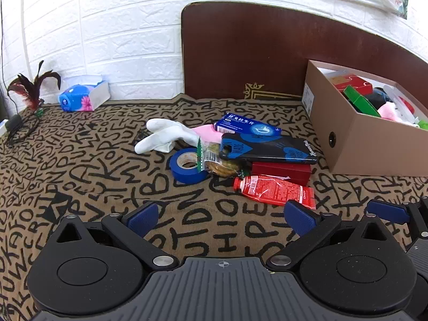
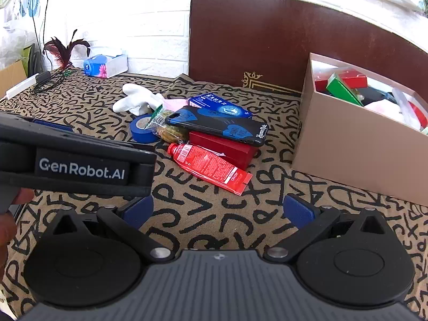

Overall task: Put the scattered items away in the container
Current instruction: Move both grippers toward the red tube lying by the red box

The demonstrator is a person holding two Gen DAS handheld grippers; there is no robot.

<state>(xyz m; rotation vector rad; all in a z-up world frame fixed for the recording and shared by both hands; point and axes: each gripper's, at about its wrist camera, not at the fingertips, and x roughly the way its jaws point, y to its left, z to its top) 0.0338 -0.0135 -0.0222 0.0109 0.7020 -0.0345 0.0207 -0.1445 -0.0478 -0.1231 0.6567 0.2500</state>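
Note:
A pile lies on the patterned cloth: a red tube (image 1: 274, 189) (image 2: 210, 164), a black and blue phone case (image 1: 267, 149) (image 2: 218, 125) on a red box (image 1: 281, 171) (image 2: 227, 145), a blue medicine box (image 1: 247, 127) (image 2: 220, 107), a biscuit packet (image 1: 216, 161) (image 2: 167, 129), a blue tape roll (image 1: 187, 165) (image 2: 143, 128), a white glove (image 1: 165, 136) (image 2: 135, 101). The cardboard box (image 1: 374, 144) (image 2: 355, 157) stands at the right, holding several items. My left gripper (image 1: 222, 215) is open and empty, short of the pile. My right gripper (image 2: 218, 210) is open and empty, near the tube.
A tissue pack (image 1: 84, 96) (image 2: 104, 65) and a feather toy (image 1: 32, 87) (image 2: 62, 50) with a black cable lie at the far left by the white brick wall. A brown headboard (image 1: 267, 53) stands behind the pile. The left gripper's body (image 2: 77, 165) blocks the right view's left side.

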